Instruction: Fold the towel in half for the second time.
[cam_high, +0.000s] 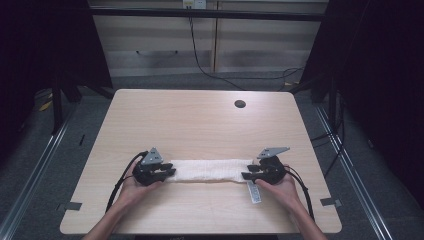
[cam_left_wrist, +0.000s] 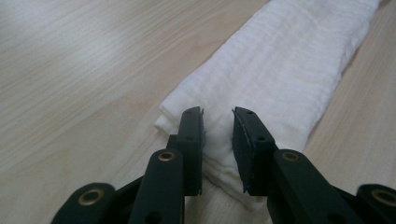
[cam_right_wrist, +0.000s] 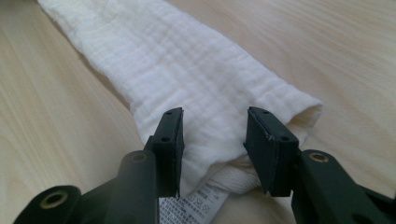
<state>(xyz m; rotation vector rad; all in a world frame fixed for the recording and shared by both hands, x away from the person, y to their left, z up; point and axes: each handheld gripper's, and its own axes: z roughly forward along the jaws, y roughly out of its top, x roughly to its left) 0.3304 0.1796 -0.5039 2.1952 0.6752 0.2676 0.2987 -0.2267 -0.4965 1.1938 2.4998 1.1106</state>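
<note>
Wooden table (cam_high: 200, 120), folded white towel (cam_high: 207, 170) lengthwise near front edge; left gripper (cam_high: 162, 173), right gripper (cam_high: 252, 175) at its ends, jaws parted, unclamped; best pinched through all layers together.

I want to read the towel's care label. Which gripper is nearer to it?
Right. The right gripper sits at the towel end where the label sticks out; the left gripper is at the opposite end.
</note>
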